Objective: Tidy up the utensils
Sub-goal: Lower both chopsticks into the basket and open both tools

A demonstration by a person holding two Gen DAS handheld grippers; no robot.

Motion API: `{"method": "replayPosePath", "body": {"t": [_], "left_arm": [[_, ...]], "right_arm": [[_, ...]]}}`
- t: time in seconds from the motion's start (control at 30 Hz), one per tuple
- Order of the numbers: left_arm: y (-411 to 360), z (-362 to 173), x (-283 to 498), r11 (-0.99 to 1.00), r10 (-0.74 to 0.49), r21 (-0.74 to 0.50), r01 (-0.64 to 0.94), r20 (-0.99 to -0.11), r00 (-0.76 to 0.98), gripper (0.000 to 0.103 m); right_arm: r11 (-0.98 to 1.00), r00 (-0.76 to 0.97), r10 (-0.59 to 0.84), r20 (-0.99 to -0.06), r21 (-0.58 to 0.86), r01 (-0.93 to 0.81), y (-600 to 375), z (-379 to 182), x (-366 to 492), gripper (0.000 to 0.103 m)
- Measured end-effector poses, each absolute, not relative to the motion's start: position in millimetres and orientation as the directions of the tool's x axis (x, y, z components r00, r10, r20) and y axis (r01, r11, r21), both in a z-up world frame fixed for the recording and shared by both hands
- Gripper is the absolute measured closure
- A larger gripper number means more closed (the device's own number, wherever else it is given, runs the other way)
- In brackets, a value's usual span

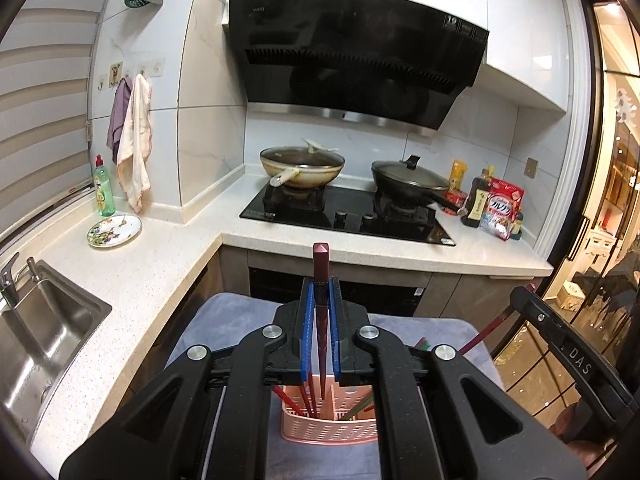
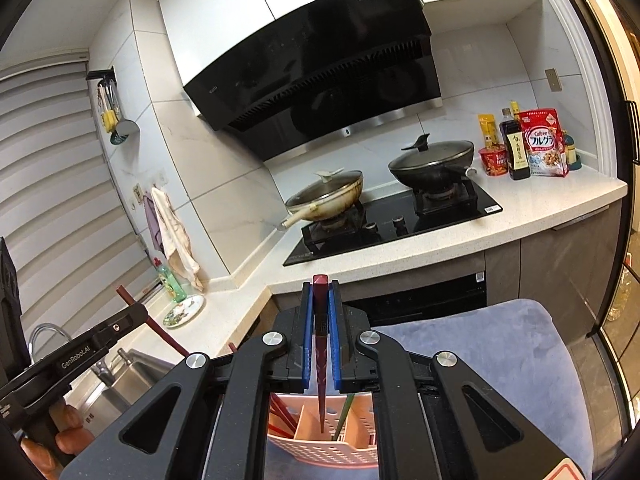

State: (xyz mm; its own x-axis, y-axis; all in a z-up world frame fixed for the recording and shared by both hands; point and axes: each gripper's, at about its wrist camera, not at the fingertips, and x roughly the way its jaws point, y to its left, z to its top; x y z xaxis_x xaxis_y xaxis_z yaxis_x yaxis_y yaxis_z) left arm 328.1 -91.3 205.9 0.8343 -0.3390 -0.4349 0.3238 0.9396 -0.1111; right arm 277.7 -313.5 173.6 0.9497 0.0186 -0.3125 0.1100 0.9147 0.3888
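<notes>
My left gripper (image 1: 321, 285) is shut on a dark red chopstick (image 1: 321, 276), held upright with its tip down inside the pink perforated utensil basket (image 1: 332, 426). My right gripper (image 2: 321, 290) is shut on another dark red chopstick (image 2: 321, 320), also pointing down into the pink basket (image 2: 320, 446). The basket holds several red chopsticks on its left side and green ones (image 2: 345, 416) further right. It stands on a grey-blue padded cloth surface (image 2: 500, 344). The right gripper's body (image 1: 568, 344) shows at the right of the left wrist view.
A white counter (image 1: 152, 280) wraps round with a steel sink (image 1: 36, 340), a patterned plate (image 1: 114, 231) and a green soap bottle (image 1: 103, 192). A black hob (image 1: 348, 216) carries two lidded pans. Sauce bottles and a cereal bag (image 2: 540, 148) stand at the right.
</notes>
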Motion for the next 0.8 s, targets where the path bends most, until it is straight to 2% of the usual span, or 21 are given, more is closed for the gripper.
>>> {"method": "replayPosePath", "body": {"t": [0.8], "left_arm": [[-94.9, 153.9, 346.7, 0.956, -0.284, -0.096, 0.276, -0.532, 0.798, 0.095]], "right_arm": [[0.919, 0.895, 0.024, -0.445, 0.362, 0.156, -303.6, 111.8, 306.4, 0.095]]}}
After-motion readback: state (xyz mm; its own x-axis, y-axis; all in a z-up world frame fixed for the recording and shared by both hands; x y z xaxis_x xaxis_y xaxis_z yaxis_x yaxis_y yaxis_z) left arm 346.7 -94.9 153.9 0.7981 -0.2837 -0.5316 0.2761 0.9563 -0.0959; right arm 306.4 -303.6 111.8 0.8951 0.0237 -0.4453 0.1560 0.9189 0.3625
